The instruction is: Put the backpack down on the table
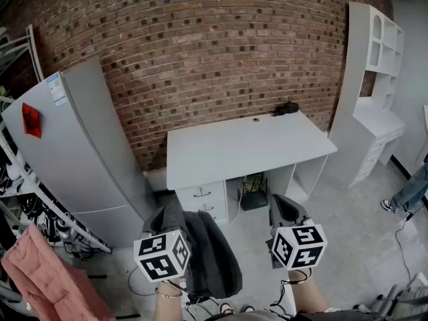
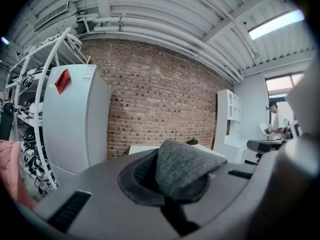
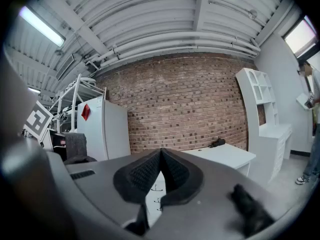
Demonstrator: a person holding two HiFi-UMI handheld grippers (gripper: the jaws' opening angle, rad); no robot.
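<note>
1. Left gripper (image 1: 170,212), with a white cube of black square markers. Its jaws are clamped on a fold of grey woven fabric (image 2: 182,166), which fills the space between the pads in the left gripper view.
2. Dark grey soft fabric backpack (image 1: 212,253). It hangs from the left gripper, between the two grippers and over the concrete floor (image 1: 348,246). It is short of the table and not touching it.
3. Right gripper (image 1: 282,209), with the same kind of marker cube. Its jaws are closed, the pad tips meet, and nothing sits between them in the right gripper view.
4. Pink quilted garment (image 1: 47,276), at the lower left beside the wire rack.
5. Tall grey metal refrigerator (image 1: 73,152), left of the table, with a red sticker (image 1: 31,120) on its door.
6. White rectangular table (image 1: 247,146) with drawers beneath, standing against the wall. A small black object (image 1: 287,108) lies at its far right corner.
7. White open-shelf cabinet (image 1: 374,92), right of the table.
8. Person's leg in jeans (image 1: 409,192), at the far right edge.
9. Red-brown brick wall (image 1: 221,45), behind everything.
</note>
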